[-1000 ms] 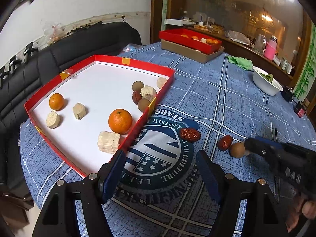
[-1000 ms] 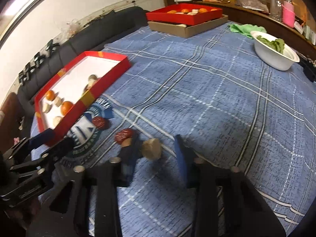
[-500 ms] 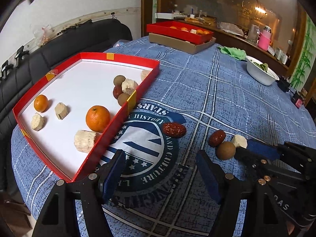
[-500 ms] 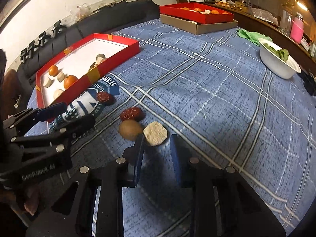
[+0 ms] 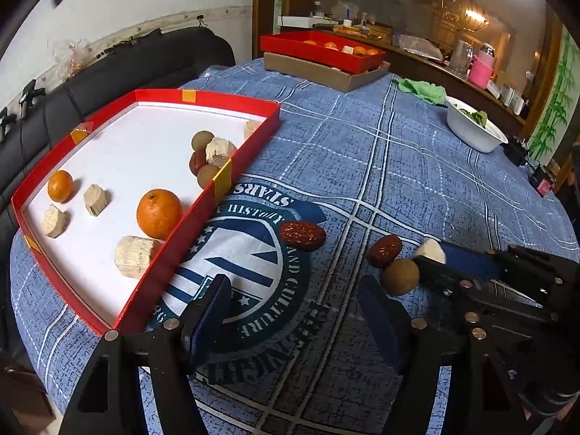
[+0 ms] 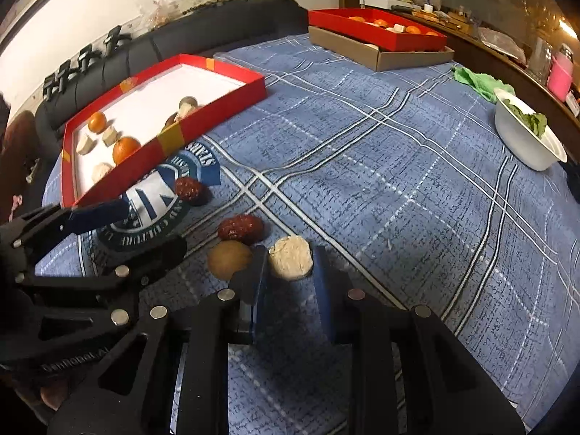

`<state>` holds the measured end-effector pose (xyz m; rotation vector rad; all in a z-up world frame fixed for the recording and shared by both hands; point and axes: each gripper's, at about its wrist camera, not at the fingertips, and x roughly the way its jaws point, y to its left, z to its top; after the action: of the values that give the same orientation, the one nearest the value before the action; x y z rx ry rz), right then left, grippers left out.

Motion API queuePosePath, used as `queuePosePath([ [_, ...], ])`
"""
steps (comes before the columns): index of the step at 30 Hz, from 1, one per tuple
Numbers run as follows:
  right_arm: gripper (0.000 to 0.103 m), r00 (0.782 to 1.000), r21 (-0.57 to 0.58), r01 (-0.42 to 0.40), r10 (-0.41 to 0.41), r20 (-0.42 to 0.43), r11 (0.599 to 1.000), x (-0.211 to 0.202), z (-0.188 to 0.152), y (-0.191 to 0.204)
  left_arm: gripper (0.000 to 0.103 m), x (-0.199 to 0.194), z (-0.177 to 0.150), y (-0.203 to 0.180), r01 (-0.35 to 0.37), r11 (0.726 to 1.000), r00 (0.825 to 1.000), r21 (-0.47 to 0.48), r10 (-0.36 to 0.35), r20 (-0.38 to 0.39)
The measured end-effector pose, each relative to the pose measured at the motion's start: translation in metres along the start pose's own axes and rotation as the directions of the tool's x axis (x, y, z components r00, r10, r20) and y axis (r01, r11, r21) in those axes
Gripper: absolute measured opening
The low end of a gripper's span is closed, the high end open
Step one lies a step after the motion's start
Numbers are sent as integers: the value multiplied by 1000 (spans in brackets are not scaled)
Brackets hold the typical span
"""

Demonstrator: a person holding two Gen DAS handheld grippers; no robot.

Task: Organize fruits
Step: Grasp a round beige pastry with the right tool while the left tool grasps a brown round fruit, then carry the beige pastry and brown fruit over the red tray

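Blue plaid cloth (image 6: 398,166) covers the table under both of your tools. Your right gripper (image 6: 290,268) sits low on it with its fingers drawn narrow around the pale round slice (image 6: 291,261); the slice lies between the two blue pads, which look to be touching or nearly touching its sides, though a firm grip cannot be told from here. Just to the left of that slice lies a brown round fruit (image 6: 229,260), and touching it on the far side a red date (image 6: 241,227). A second red date (image 6: 188,188) lies apart, on the printed emblem (image 5: 232,253) of the cloth, near the red tray (image 5: 217,195). Your left gripper (image 5: 293,311) hovers over the emblem with its fingers spread wide and nothing between them. Inside the tray, on its white floor, you have a large orange (image 5: 158,213), a small orange (image 5: 60,185), several pale chunks and a cluster of brown and red fruits against the near wall. Farther off stand a second red tray (image 6: 377,29) on a cardboard box and a white bowl (image 6: 525,145) of greens.
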<state>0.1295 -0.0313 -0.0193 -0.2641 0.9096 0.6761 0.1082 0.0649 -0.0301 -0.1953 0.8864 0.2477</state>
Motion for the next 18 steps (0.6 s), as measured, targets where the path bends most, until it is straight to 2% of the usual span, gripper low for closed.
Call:
queuePosePath([
  [9,24,997,115,29,-37,64,993,-39,-23,-36,68,10,4,-45,88,995,995,49,-86,-44],
  [10,24,996,137,25,-37,79,990,-43,-24,-42,54,14,7,-47,90,995,995,38,-88,-49],
  [11,24,996,148,22,-35,88,989,-45,-25,-45,32,15,9,-49,69,997,997,36,-67,-46],
  [12,24,994,164,17,-34,100,986,-48,-26,-49,22,18,12,-51,40,998,999,43,-38,-37],
  [18,23,994,186,-17,-4,112,982,-48,-26,-55,23,15,11,-52,23,999,999,38,-22,-31],
])
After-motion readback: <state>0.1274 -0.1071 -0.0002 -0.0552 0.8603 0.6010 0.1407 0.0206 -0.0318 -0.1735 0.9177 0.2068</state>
